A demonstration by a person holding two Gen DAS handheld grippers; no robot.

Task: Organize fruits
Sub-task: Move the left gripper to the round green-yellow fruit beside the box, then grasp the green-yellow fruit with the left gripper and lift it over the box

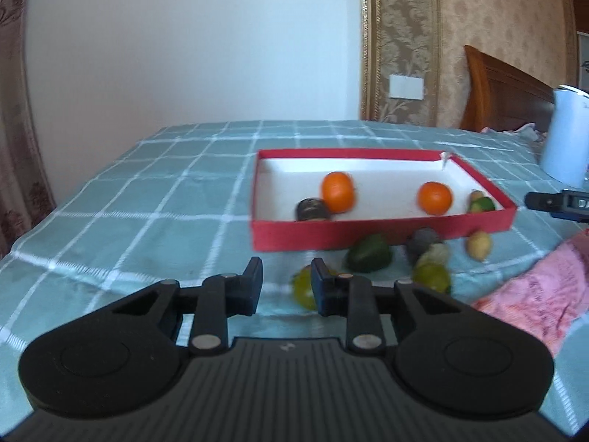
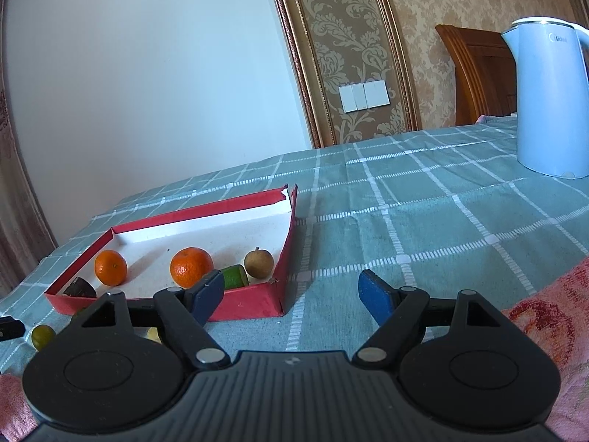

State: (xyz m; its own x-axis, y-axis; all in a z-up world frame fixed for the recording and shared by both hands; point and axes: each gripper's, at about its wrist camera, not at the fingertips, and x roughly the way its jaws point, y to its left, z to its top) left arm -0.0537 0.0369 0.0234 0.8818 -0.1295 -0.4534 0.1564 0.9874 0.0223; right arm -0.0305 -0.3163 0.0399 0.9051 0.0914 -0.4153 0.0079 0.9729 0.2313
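Note:
A red tray (image 1: 383,236) with a white floor lies on the checked cloth. In it are two oranges (image 1: 338,191) (image 1: 434,198), a dark fruit piece (image 1: 313,209) and a green piece (image 1: 482,204). Loose fruit lies in front of the tray: a dark green one (image 1: 369,254), a yellow-green one (image 1: 303,286), a tan one (image 1: 479,245). My left gripper (image 1: 286,287) is open and empty, just short of the yellow-green fruit. In the right wrist view the tray (image 2: 254,302) also holds a brown round fruit (image 2: 258,262). My right gripper (image 2: 292,294) is wide open and empty beside the tray's near right corner.
A white kettle (image 2: 552,99) stands at the back right of the table. A pink towel (image 1: 533,294) lies at the right front edge. A wall and a wooden headboard (image 1: 504,88) are behind the table.

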